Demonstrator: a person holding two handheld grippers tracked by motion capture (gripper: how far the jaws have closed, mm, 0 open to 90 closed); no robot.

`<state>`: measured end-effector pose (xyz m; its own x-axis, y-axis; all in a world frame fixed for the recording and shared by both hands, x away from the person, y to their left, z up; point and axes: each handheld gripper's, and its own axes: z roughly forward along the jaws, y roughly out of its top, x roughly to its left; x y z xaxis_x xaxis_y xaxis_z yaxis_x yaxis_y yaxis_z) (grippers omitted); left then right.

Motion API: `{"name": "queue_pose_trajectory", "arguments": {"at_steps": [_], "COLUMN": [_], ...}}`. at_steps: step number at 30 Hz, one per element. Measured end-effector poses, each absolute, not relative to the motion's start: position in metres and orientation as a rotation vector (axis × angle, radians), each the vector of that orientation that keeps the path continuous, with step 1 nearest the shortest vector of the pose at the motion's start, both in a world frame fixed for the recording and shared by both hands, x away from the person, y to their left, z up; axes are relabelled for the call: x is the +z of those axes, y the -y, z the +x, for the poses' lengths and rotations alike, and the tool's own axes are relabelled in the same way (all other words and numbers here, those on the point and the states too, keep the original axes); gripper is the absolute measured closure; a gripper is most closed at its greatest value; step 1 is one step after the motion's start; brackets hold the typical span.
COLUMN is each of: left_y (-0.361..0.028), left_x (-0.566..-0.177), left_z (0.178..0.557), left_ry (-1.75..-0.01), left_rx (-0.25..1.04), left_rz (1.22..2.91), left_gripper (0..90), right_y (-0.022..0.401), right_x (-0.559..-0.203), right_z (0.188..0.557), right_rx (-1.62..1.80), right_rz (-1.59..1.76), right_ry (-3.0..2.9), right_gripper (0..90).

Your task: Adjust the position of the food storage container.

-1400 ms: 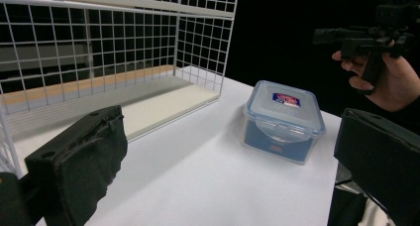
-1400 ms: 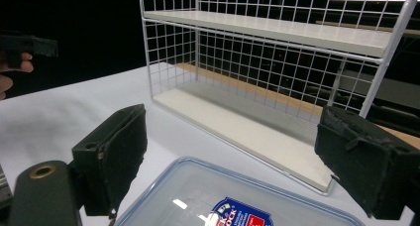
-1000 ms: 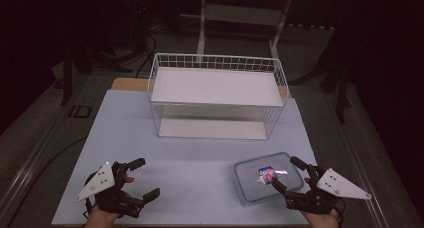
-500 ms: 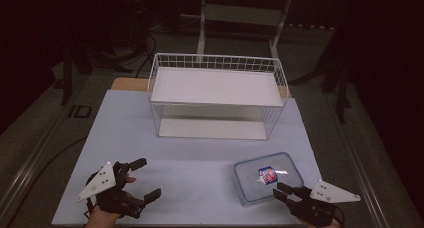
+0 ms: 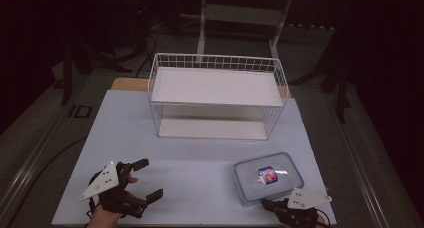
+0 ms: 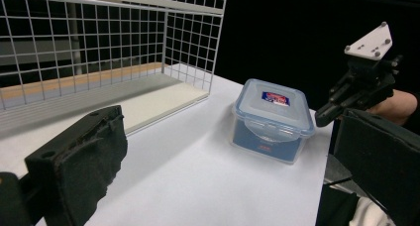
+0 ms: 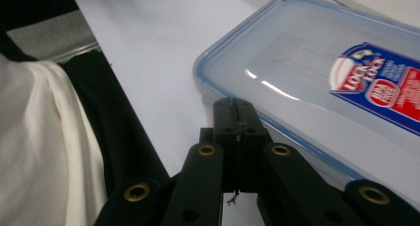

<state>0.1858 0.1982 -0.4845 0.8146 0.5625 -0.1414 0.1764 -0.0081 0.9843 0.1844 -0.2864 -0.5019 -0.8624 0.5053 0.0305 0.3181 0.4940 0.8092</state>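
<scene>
Right gripper (image 7: 237,122) jaws just closed together, nothing between, at near edge of lidded food container (image 7: 317,77). Left gripper (image 5: 142,180) held apart, idle. Step judged: lid latch approach; next, tip pressed on latch.

We can't read what's inside the plastic container (image 5: 268,177): lid label too small in the high view, cut off at the right edge in the right gripper view. Right gripper (image 5: 266,204) is half cut by the bottom edge. Basket (image 6: 106,62) runs off left.
</scene>
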Motion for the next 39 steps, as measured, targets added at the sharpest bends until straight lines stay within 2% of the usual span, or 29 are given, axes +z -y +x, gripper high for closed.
{"name": "queue_pose_trajectory", "arguments": {"at_steps": [26, 34, 39], "left_y": [-0.197, -0.195, -0.194], "left_x": [-0.487, -0.488, -0.488], "left_z": [0.188, 0.188, 0.189], "left_ry": [-0.611, -0.608, -0.61], "left_rx": [0.32, 0.319, 0.315], "left_rz": [1.587, 1.6, 1.604], "left_gripper": [0.0, 0.0, 0.0], "right_y": [0.264, 0.32, 0.359], "right_x": [-0.499, -0.47, -0.468], "right_z": [0.221, 0.229, 0.239], "right_rx": [1.257, 1.233, 1.167], "right_rz": [0.667, 0.806, 0.94], "right_ry": [-2.544, -2.341, -2.239], "right_gripper": [90.0, 90.0, 90.0]}}
